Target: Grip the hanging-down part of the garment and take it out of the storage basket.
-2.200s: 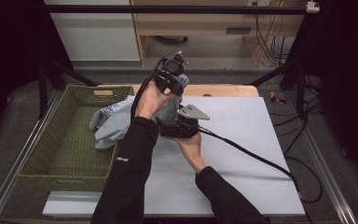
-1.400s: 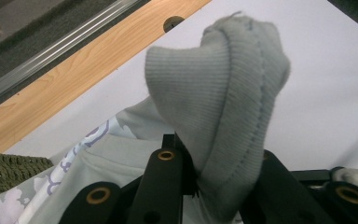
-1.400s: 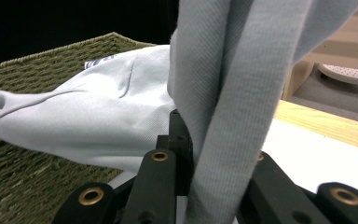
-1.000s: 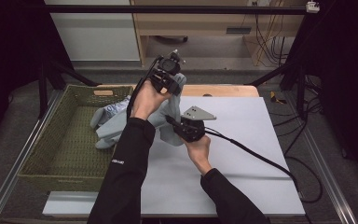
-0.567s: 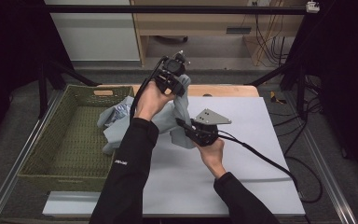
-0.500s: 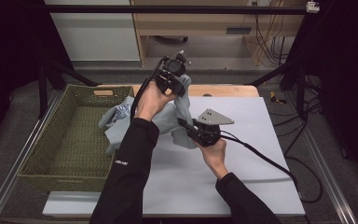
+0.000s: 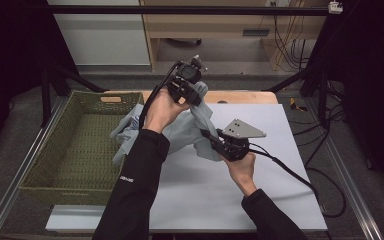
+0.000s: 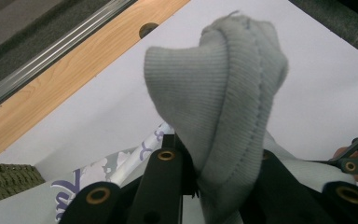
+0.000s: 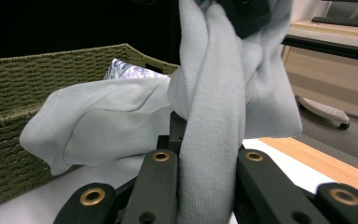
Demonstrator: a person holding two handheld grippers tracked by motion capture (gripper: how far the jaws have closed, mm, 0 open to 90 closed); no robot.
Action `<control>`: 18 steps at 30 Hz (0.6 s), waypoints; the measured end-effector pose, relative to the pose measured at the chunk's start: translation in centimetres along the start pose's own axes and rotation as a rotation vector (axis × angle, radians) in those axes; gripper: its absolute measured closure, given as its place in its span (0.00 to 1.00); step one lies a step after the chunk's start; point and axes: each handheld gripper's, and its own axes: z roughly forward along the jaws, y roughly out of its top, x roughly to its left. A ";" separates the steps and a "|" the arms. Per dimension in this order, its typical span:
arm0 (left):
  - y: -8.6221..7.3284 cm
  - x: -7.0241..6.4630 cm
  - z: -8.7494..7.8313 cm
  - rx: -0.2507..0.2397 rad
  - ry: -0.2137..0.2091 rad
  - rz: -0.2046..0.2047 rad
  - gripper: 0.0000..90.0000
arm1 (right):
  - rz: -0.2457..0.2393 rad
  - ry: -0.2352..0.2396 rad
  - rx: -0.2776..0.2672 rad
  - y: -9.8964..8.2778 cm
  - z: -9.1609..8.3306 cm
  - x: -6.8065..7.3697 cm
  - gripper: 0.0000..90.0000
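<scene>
From my remote station, a white table point(image 7: 190, 200) under the high camera with a woven green basket point(image 7: 65, 150) along its left edge: measured from that basket, everything happens just to its right. A pale grey garment point(image 7: 182, 132), printed in purple on the part nearest the basket, trails over the basket's right rim onto the table. My left gripper point(image 7: 189, 89) is raised above the far side of the table beyond the basket's right rim, its jaws nearly closed on a ribbed band of the garment, which stands up in a fold between them in the left gripper view point(image 8: 223, 121). My right gripper point(image 7: 215, 142) sits lower and farther from the basket, its jaws likewise narrowed onto a twisted strand of the same cloth point(image 9: 209, 140).

I judge the step to be drawing the garment out of the basket and spreading it. To do it well I would keep both grips firm on the edge, lift the left gripper enough for the trailing part to clear the rim, and move the two apart evenly so the twist between them unwinds rather than tightens.

Against the picture from about two seconds back, the right gripper has travelled away from the basket, and the garment has followed, with more of it now on the table
</scene>
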 end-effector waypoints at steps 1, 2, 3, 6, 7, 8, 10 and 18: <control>0.0 0.0 0.0 0.000 0.000 0.000 0.90 | -0.001 -0.002 0.003 0.0 -0.2 -0.1 0.92; 0.0 -0.2 0.0 0.003 -0.002 0.005 0.90 | 0.002 -0.005 0.004 0.0 -0.4 -0.1 0.92; 0.0 -0.2 0.0 0.003 -0.002 0.005 0.90 | 0.002 -0.005 0.004 0.0 -0.4 -0.1 0.92; -0.1 -0.5 0.1 0.000 -0.004 0.009 0.90 | -0.011 -0.019 0.012 0.1 -1.1 -0.3 0.92; -0.1 -0.5 0.0 0.002 -0.004 0.015 0.90 | -0.006 -0.017 0.013 0.1 -1.3 -0.4 0.92; -0.1 -0.6 0.0 -0.002 -0.008 0.013 0.90 | -0.006 -0.017 0.013 0.1 -1.3 -0.4 0.92; 0.0 -0.8 0.1 0.004 -0.009 0.019 0.90 | -0.003 -0.023 0.014 0.1 -1.8 -0.6 0.92; 0.1 -1.2 0.2 0.004 -0.019 0.023 0.90 | -0.010 -0.040 0.025 0.3 -2.7 -0.8 0.92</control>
